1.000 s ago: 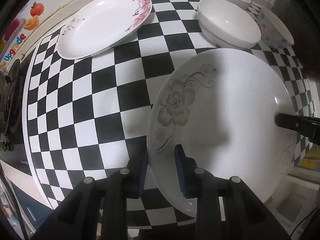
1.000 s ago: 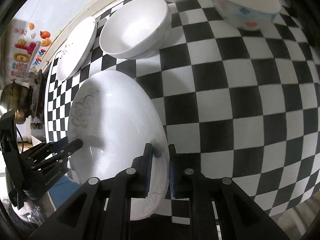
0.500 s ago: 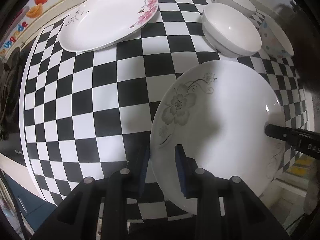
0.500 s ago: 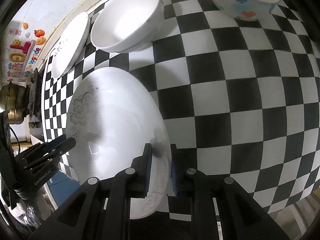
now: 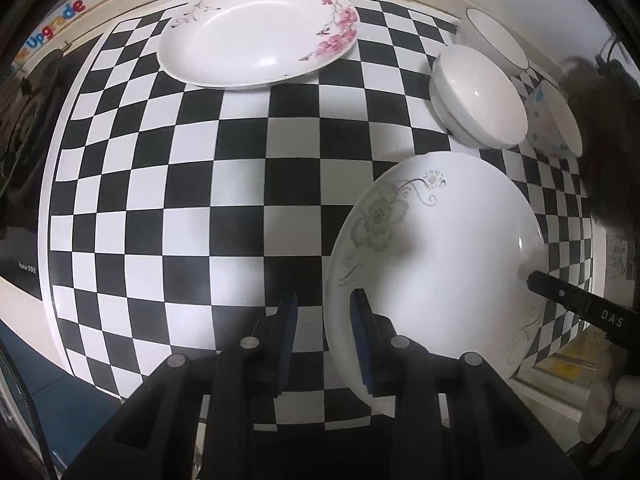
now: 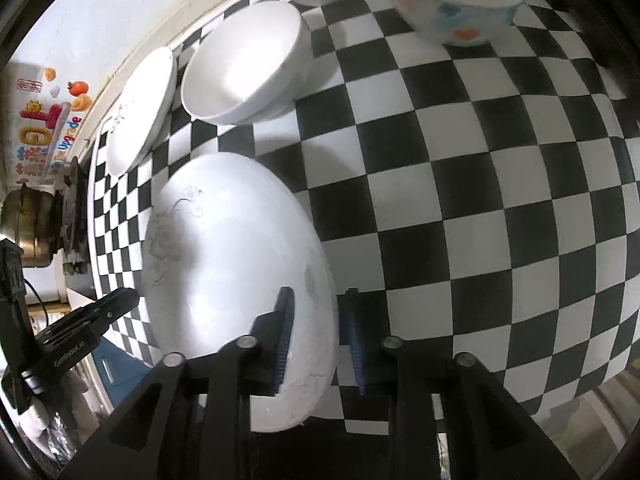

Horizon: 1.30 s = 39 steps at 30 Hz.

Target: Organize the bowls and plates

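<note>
Grey-flower plate [image 5: 440, 264] sits between both grippers, rim in each gap. Left gripper [image 5: 323, 338] and right gripper [image 6: 316, 340] spread, not pinching. Pink-blossom plate [image 5: 256, 32] far-left.

Wall sticker [image 5: 56, 26] reads "Upgrade" in blue and red letters; same word runs slanted on it in the right wrist view. Right gripper [image 5: 576, 312] body shows white "DAS", rest cut off. Small print on the dark stove edge [image 5: 26, 269] is too blurred to read.
</note>
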{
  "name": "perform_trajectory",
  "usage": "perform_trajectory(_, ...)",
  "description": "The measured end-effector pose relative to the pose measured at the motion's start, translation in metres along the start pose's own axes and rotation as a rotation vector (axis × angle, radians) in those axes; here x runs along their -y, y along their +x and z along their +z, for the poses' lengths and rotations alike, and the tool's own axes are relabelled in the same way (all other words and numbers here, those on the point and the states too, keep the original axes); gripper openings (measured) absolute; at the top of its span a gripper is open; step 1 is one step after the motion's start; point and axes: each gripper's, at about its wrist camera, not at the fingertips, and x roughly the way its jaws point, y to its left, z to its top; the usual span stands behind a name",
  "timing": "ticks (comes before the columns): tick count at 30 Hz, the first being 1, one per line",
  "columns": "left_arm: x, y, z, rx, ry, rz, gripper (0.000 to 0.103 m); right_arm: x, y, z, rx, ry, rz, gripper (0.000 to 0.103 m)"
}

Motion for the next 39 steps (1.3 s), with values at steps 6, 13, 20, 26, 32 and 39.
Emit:
perform_trajectory(6,0.007,0.007,-0.008,-0.022,0.001,-0.005,0.025,-0.007,0.004,0.002,-0.011,-0.031,-0.039,0.017)
perform_trajectory(13,0.011,0.014,-0.007,-0.031,0.008,-0.012,0.025,-0.010,0.010,0.001,-0.023,-0.036,-0.043,0.017)
perform_trajectory(20,-0.002,-0.006,-0.001,-0.001,-0.035,-0.032,0.025,-0.005,0.006,0.005,-0.042,0.002,-0.005,0.026)
perform_trajectory(26,-0.023,-0.052,0.015,0.102,-0.103,-0.069,0.025,-0.021,-0.029,0.007,0.014,-0.001,-0.007,0.038)
perform_trajectory(32,-0.054,-0.089,0.063,0.183,-0.167,-0.121,0.040,-0.091,-0.074,0.032,0.110,-0.123,0.047,0.069)
perform_trajectory(39,-0.121,-0.064,0.134,0.173,-0.304,-0.113,0.040,-0.185,-0.047,0.116,0.162,-0.245,0.041,0.075)
